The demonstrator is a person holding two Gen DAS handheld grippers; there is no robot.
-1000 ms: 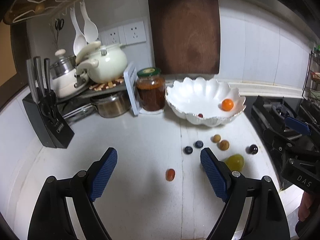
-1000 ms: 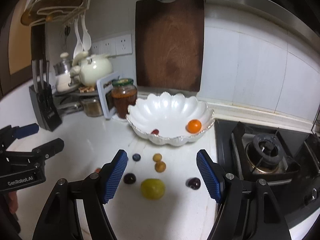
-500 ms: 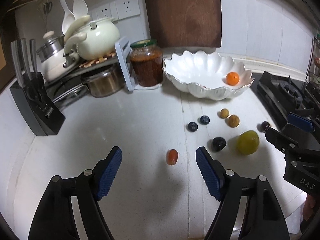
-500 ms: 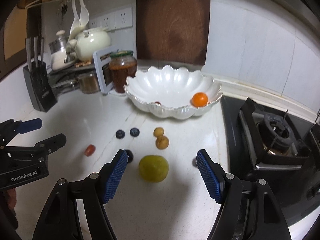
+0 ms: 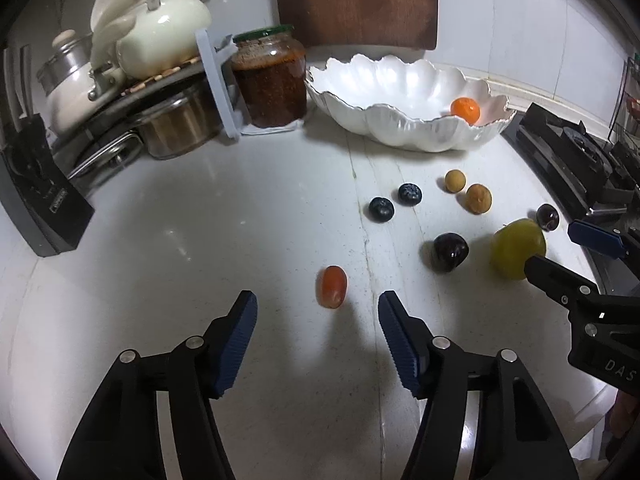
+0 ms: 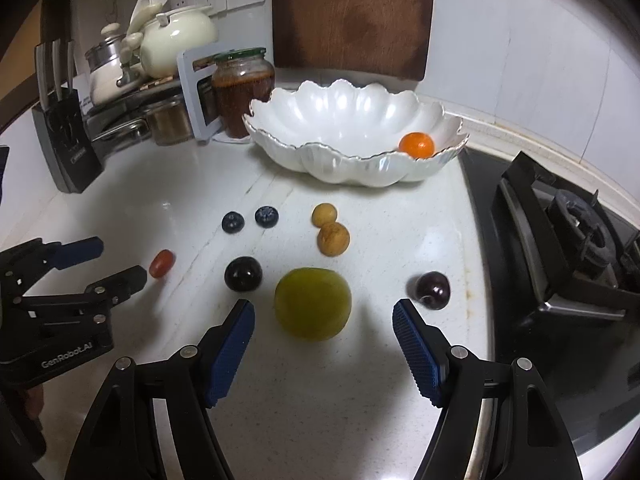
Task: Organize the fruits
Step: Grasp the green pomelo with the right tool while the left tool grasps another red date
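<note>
A white scalloped bowl (image 5: 404,120) (image 6: 352,160) holds a small orange (image 5: 465,109) (image 6: 416,144). On the counter lie a red cherry tomato (image 5: 331,286) (image 6: 161,263), two blueberries (image 5: 381,209) (image 6: 233,222), two tan longans (image 5: 478,198) (image 6: 333,238), two dark cherries (image 5: 450,251) (image 6: 243,273) and a yellow-green plum (image 5: 518,247) (image 6: 313,303). My left gripper (image 5: 318,330) is open, just short of the tomato. My right gripper (image 6: 323,330) is open, with the plum just ahead of its fingertips.
A jar of red sauce (image 5: 269,76), a white kettle (image 5: 164,30), pots and a knife block (image 5: 38,216) stand at the back left. A wooden cutting board (image 5: 356,0) leans on the wall. A gas stove (image 6: 568,240) lies to the right.
Both grippers have moved forward and down toward the fruit. The tomato now lies just ahead of the left fingers and the plum just ahead of the right fingers. Both stay open.
</note>
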